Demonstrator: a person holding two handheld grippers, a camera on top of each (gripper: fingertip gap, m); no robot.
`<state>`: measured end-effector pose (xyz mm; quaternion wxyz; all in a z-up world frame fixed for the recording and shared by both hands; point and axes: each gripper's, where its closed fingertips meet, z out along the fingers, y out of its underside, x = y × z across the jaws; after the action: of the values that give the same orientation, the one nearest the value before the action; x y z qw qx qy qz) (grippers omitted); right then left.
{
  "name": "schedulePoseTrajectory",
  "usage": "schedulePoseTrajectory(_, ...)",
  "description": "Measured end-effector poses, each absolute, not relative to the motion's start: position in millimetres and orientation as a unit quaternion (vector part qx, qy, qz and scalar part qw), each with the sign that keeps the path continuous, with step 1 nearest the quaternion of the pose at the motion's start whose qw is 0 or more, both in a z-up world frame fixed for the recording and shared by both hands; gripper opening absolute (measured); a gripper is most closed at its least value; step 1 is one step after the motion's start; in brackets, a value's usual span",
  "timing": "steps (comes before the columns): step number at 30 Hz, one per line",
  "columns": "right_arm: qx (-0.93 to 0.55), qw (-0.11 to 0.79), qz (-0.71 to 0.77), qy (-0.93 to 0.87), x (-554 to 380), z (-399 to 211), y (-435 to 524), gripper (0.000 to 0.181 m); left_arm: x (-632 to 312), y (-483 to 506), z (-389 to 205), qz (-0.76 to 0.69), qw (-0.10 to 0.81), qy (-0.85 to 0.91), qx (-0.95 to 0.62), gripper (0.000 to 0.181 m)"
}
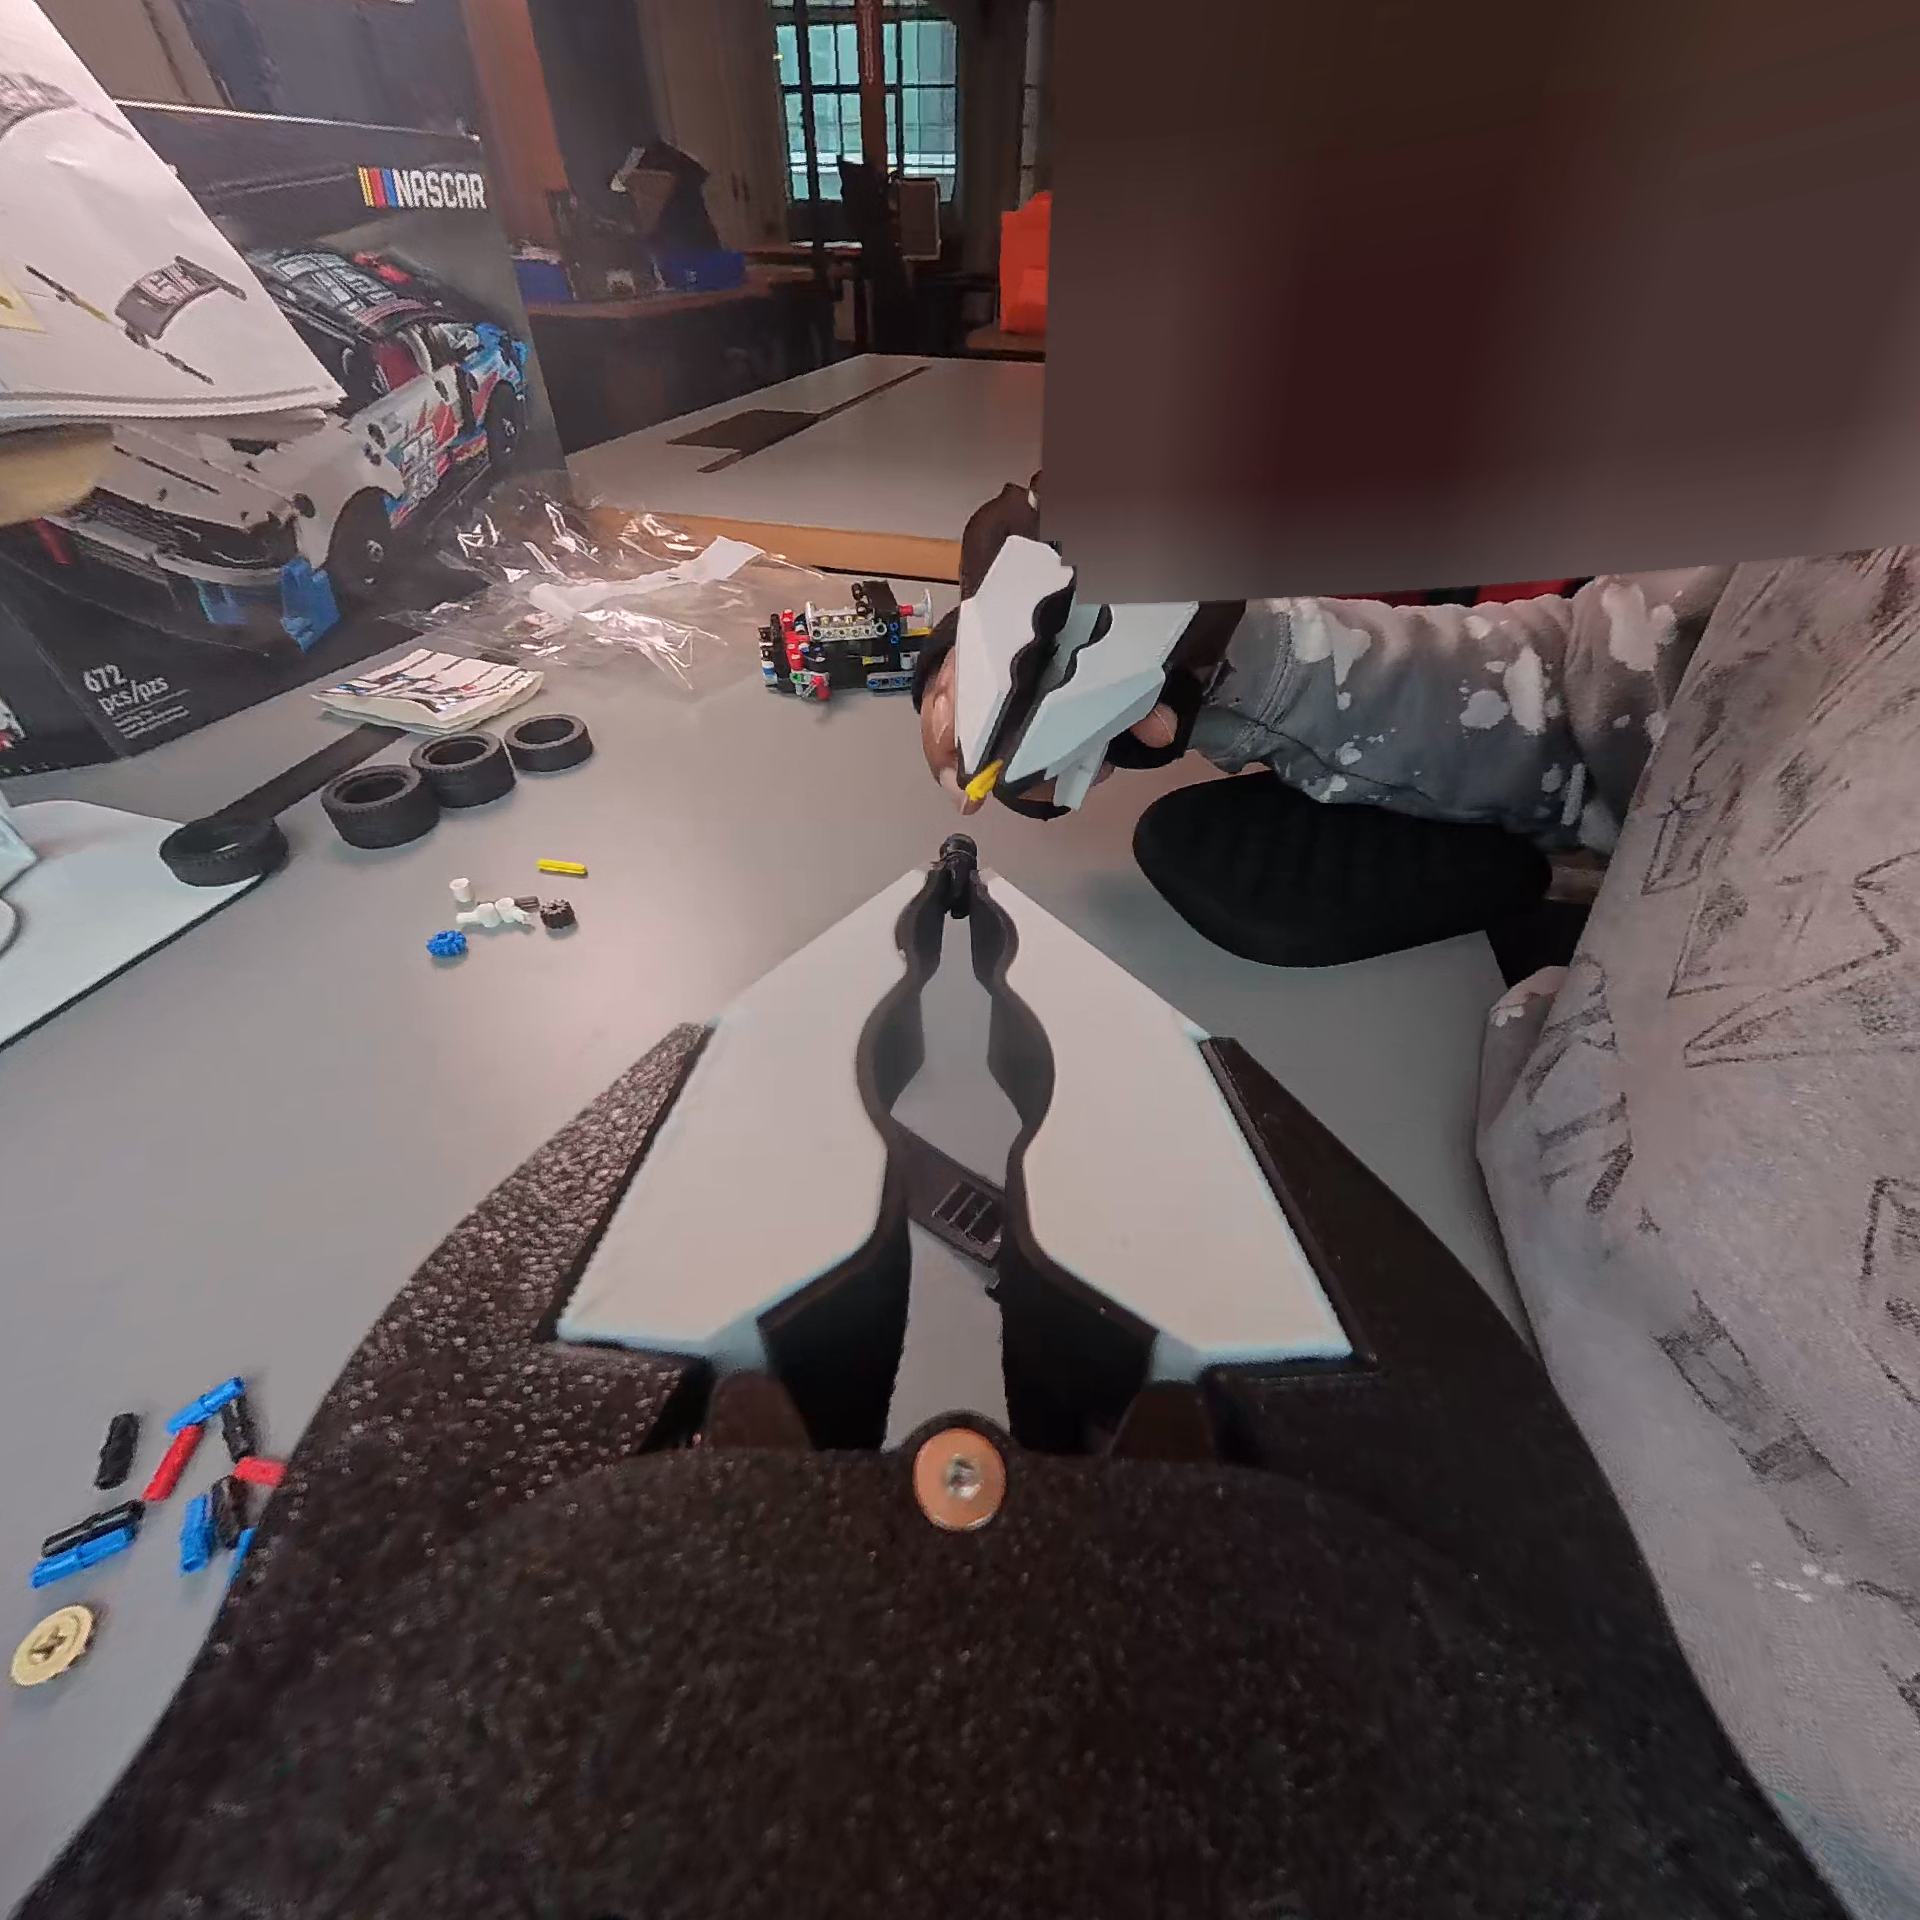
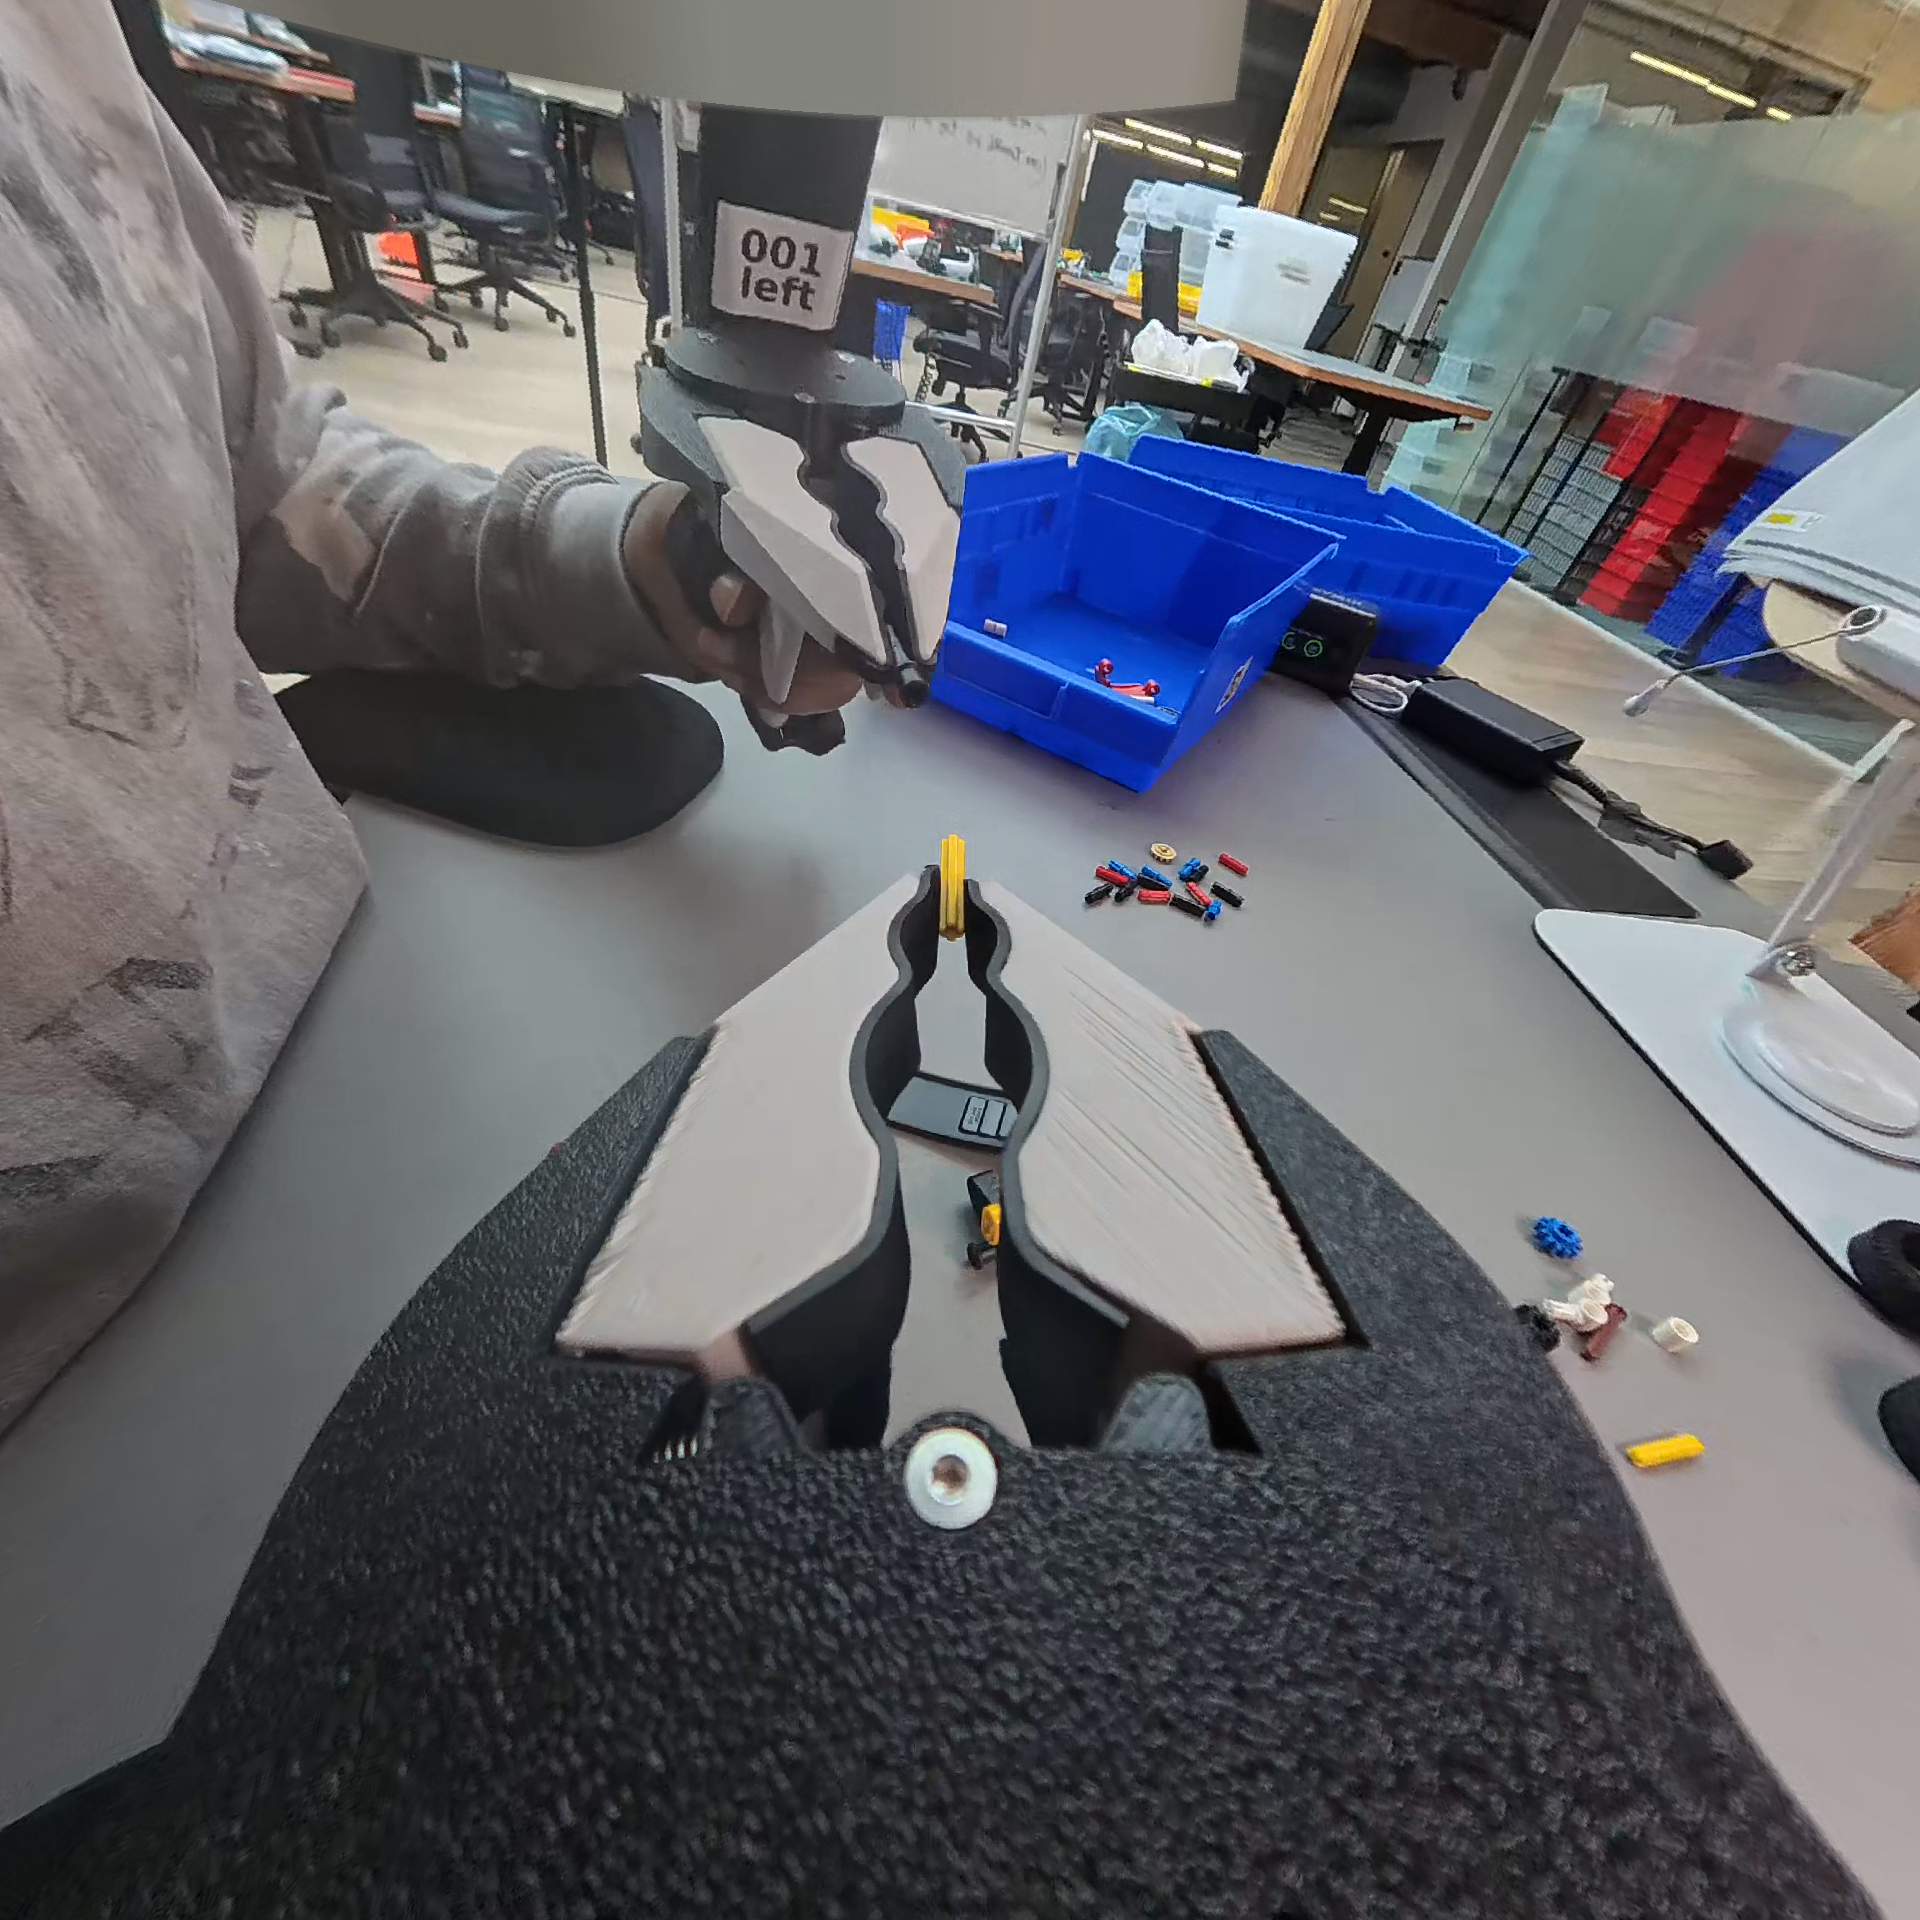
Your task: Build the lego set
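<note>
Yellow axle point(image 2: 952, 885), upright in the right hand-held gripper point(image 2: 952, 896), points toward the black piece point(image 1: 957, 871) clamped by the left hand-held gripper point(image 1: 957, 883) just ahead.

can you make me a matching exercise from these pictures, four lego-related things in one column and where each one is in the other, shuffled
Things
1. short yellow plastic axle
2. small black plastic connector piece
3. four black rubber tyres
4. small red curved plastic parts

Places
A. inside the open blue plastic bin
B. pinched at the tip of the left gripper
C. in a row on the grey table, in front of the set's printed box
D. pinched at the tip of the right gripper

Pairs: 1-D, 2-B, 3-C, 4-A
</note>
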<state>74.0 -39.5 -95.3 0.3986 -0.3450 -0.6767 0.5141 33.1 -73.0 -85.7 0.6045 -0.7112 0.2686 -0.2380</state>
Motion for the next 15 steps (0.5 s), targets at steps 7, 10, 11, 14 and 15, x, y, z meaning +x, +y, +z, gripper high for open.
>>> schedulePoseTrajectory(7, -0.363, 0.351, 0.424, -0.751, 70.2, -150.8, -43.5, 0.002, 39.7, -70.5, -99.6, -0.178, 0.593, 0.293, -0.728, 0.002)
schedulePoseTrajectory(10, -0.376, 0.305, 0.365, -0.795, 73.7, -187.3, -43.9, 0.002, 42.9, -70.8, -104.4, -0.179, 0.586, 0.297, -0.732, 0.002)
schedulePoseTrajectory(11, -0.38, 0.294, 0.34, -0.808, 75.5, -199.3, -42.2, 0.002, 43.8, -71.1, -105.4, -0.179, 0.585, 0.298, -0.733, 0.002)
schedulePoseTrajectory(14, -0.384, 0.291, 0.331, -0.812, 74.4, -203.3, -42.9, 0.012, 46.1, -72.1, -105.5, -0.181, 0.587, 0.301, -0.73, 0.003)
schedulePoseTrajectory(15, -0.385, 0.298, 0.35, -0.801, 71.9, -194.4, -44.4, 0.017, 46.7, -72.6, -105.1, -0.181, 0.588, 0.303, -0.728, 0.002)
